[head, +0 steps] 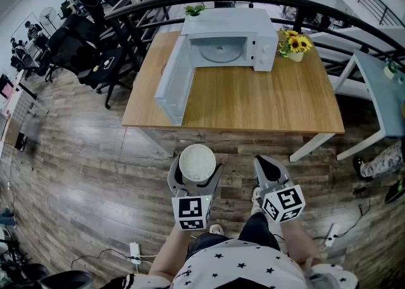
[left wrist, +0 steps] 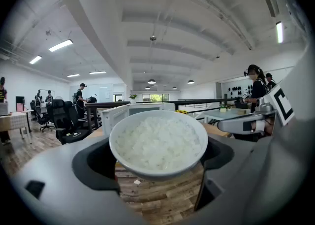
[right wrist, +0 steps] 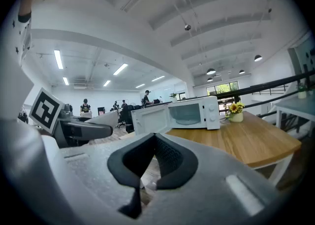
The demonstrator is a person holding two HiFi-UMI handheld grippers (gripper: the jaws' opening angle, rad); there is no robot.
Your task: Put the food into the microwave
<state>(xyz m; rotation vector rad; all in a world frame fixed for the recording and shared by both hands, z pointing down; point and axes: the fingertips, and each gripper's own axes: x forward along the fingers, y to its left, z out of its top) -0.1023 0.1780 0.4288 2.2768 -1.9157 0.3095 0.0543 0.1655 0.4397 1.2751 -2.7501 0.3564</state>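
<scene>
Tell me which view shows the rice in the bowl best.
The left gripper view: the rice fills the bowl close up, with grains visible. The head view shows it small, from above. The right gripper view shows no rice.

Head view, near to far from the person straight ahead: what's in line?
bowl of rice → wooden table → microwave, door open → small green plant behind it
</scene>
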